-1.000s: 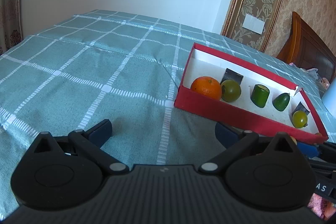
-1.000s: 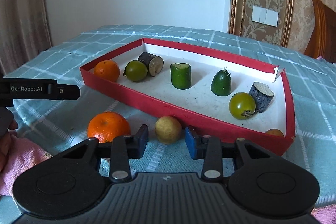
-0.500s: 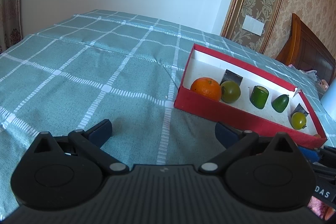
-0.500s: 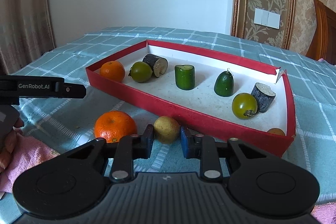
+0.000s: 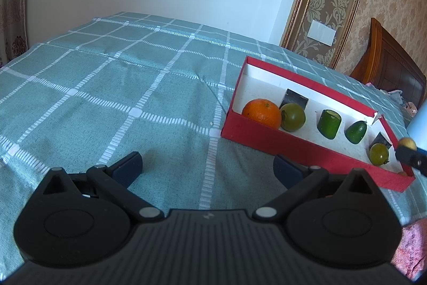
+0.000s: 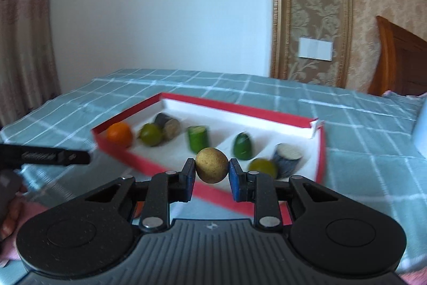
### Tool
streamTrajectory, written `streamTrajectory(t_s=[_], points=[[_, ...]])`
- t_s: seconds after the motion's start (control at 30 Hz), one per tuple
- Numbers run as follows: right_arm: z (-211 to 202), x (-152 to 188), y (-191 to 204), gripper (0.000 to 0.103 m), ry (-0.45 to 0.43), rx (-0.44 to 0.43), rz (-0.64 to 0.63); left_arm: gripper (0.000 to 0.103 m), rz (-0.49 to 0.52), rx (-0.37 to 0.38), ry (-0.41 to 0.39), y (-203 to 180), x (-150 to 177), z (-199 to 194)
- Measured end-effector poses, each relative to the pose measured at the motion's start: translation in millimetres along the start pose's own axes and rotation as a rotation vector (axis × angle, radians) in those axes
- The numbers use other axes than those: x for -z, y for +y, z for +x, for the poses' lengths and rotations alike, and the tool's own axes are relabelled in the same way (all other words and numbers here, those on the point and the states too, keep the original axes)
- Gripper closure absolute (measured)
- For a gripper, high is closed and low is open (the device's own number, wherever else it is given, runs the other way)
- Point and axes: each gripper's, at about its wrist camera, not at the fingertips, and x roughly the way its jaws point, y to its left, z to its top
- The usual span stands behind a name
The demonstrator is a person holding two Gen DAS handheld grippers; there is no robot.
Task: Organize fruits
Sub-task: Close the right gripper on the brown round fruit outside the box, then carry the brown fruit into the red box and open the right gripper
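so, from the left wrist view, the left gripper [image 5: 208, 164] hangs low over the green checked bedspread [image 5: 106, 98] with its jaws spread wide and nothing between them; i'd say it is parked off to the side so the other hand has room. ahead of it and to the right sits the red box [image 5: 267, 135], and along its white floor stand an orange [image 5: 263, 112], a green tomato [image 5: 293, 116], a cut cucumber piece [image 5: 329, 124], a pointed green piece [image 5: 355, 132] and a smaller green tomato [image 5: 378, 154], spaced in a row, which reads as the sorting already under way. at the far right edge a small tan fruit shows above the box's near corner.

from the right wrist view, the right gripper [image 6: 212, 175] pinches that round tan fruit [image 6: 212, 168] between its blue pads [image 6: 190, 176], squeezed across its middle so it cannot roll out. it is held up in the air above the box's near wall, over the open stretch of floor, probably to be set down there. this view is blurred, so the box contents look smeared.
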Motion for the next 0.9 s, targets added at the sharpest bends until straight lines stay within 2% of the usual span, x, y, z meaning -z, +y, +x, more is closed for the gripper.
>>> streamTrajectory(t_s=[0.2, 0.53, 0.9], points=[[18.5, -5.4, -10.9, 0.077, 0.019, 0.027, 0.006, 0.000, 0.000, 0.000, 0.000, 0.0, 0.0, 0.0], [42.6, -10.7, -0.3, 0.077, 0.049, 0.020, -0.034, 0.000, -0.001, 0.000, 0.000, 0.1, 0.3, 0.2], [84.4, -13.9, 2.3, 0.077, 0.138, 0.032, -0.040, 0.000, 0.000, 0.000, -0.001, 0.2, 0.6, 0.4]])
